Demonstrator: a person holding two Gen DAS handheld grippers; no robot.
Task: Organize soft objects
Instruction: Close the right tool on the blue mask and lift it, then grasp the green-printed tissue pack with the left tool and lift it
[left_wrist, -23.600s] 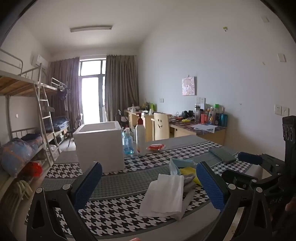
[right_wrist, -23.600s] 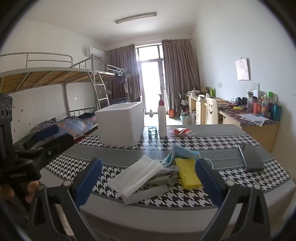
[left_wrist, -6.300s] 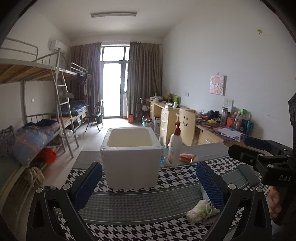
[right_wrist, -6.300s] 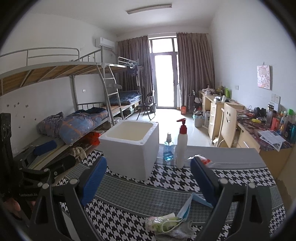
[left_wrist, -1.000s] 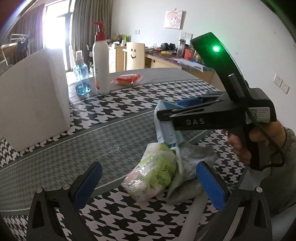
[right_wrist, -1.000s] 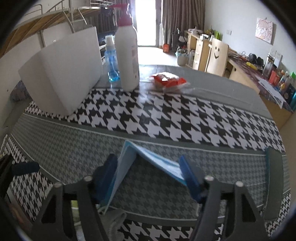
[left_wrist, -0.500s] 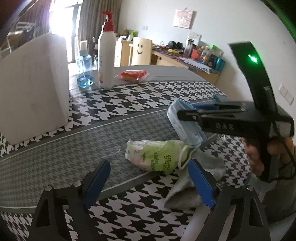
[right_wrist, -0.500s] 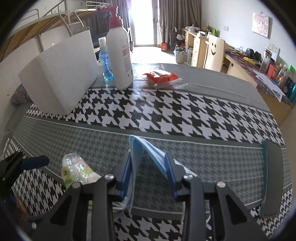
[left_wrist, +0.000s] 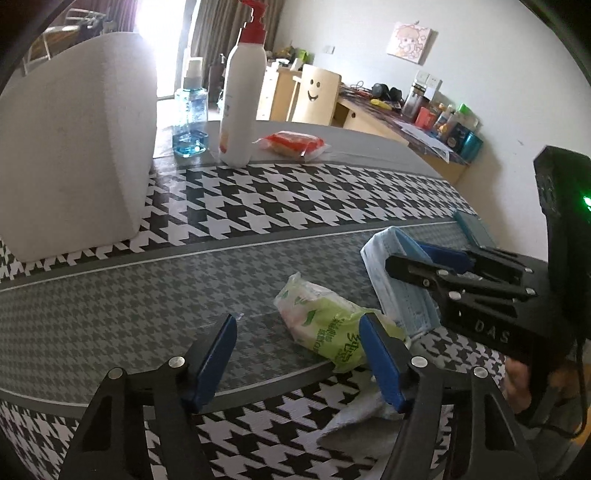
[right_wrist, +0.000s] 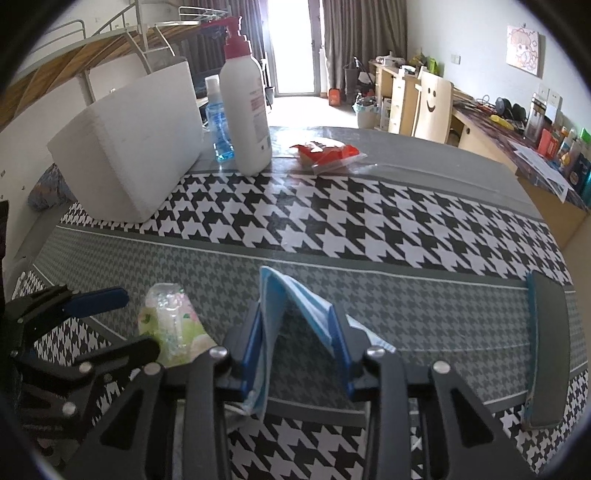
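A green and white tissue pack (left_wrist: 325, 325) lies near the table's front edge, also in the right wrist view (right_wrist: 168, 319). My left gripper (left_wrist: 299, 354) is partly open; its right pad is against the pack and the left pad stands apart. My right gripper (right_wrist: 295, 343) is shut on a folded stack of blue face masks (right_wrist: 291, 306), bent into a tent between the pads; the stack also shows in the left wrist view (left_wrist: 395, 280). A grey cloth (left_wrist: 365, 417) lies under the pack at the front edge.
A white foam box (left_wrist: 70, 140) stands at the back left. Beside it are a blue spray bottle (left_wrist: 190, 118), a white pump bottle (left_wrist: 242, 96) and a red snack packet (left_wrist: 291, 144). A dark flat case (right_wrist: 546, 343) lies at the right.
My right gripper has closed on the blue masks and squeezed them into a fold. My left gripper has narrowed and moved in on the tissue pack.
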